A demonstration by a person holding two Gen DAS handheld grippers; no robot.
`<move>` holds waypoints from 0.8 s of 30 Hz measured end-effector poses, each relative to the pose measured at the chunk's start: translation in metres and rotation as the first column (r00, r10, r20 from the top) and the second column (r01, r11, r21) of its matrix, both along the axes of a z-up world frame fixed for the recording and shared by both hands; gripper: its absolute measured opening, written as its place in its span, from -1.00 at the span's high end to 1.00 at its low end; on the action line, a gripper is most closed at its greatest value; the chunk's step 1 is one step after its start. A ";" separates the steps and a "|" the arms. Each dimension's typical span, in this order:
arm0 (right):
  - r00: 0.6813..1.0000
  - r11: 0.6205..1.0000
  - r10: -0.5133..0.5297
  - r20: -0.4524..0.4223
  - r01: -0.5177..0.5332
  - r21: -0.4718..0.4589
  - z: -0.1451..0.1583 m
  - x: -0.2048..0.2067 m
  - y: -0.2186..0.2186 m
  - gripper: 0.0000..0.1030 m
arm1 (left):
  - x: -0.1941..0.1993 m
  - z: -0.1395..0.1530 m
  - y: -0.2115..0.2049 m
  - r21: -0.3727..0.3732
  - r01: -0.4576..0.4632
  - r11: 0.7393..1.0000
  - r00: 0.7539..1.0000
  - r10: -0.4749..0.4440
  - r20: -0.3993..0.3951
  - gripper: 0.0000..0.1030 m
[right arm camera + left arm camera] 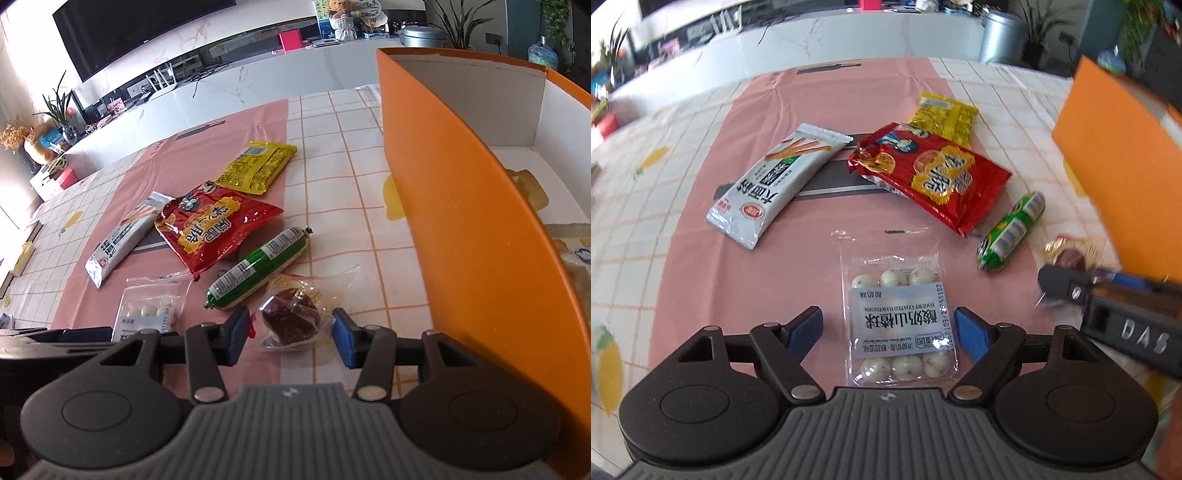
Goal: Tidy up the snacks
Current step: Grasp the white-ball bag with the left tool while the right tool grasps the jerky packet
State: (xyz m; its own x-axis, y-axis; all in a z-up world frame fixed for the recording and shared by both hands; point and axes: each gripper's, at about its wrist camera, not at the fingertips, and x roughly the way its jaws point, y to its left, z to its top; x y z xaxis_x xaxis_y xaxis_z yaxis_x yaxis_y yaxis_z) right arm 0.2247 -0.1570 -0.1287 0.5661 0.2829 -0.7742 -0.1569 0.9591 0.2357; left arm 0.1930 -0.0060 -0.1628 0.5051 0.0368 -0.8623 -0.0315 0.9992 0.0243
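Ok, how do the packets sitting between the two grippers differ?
The hawthorn ball bag between the left gripper fingers is flat, rectangular and labelled, showing rows of white balls. The wrapped sweet between the right gripper fingers is crinkled, holding one dark red piece. The bag lies on the pink strip; the sweet lies at its edge, near the orange box. Both are clear plastic, ungripped.

Both views bright, daylight, soft shadows only. Heavy fisheye: table [701, 240] grid lines bow, corners go black. Left wrist view has motion blur on the right – orange box [1115, 155] and the right gripper [1067, 291] smeared, far room soft too. Right wrist view sharp across the snacks. Glare on the red bag [218, 225] and sausage [258, 267]; far-left window area blown out white
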 end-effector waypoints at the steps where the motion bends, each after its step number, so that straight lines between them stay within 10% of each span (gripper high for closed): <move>1: 1.000 1.000 0.002 0.002 -0.002 -0.005 0.000 0.000 0.001 0.09 | -0.002 0.000 -0.002 0.013 0.007 1.000 1.000 -0.007 0.012 -0.85; 7: 1.000 1.000 0.003 0.006 -0.003 -0.009 0.000 0.000 0.002 0.09 | -0.002 0.003 0.002 -0.026 0.005 1.000 1.000 -0.005 0.016 -0.34; 24: 0.996 0.999 0.046 0.078 -0.044 -0.032 0.038 -0.015 0.004 0.11 | -0.016 0.048 0.018 -0.124 -0.054 0.991 0.995 0.065 0.080 -0.22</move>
State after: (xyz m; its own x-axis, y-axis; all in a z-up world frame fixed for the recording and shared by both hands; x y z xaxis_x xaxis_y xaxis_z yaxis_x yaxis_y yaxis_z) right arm 0.2099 -0.1525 -0.0903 0.6126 0.2867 -0.7366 -0.2167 0.9571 0.1923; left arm 0.1766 0.0124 -0.1150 0.5758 -0.0338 -0.8169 -0.0877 0.9908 -0.1028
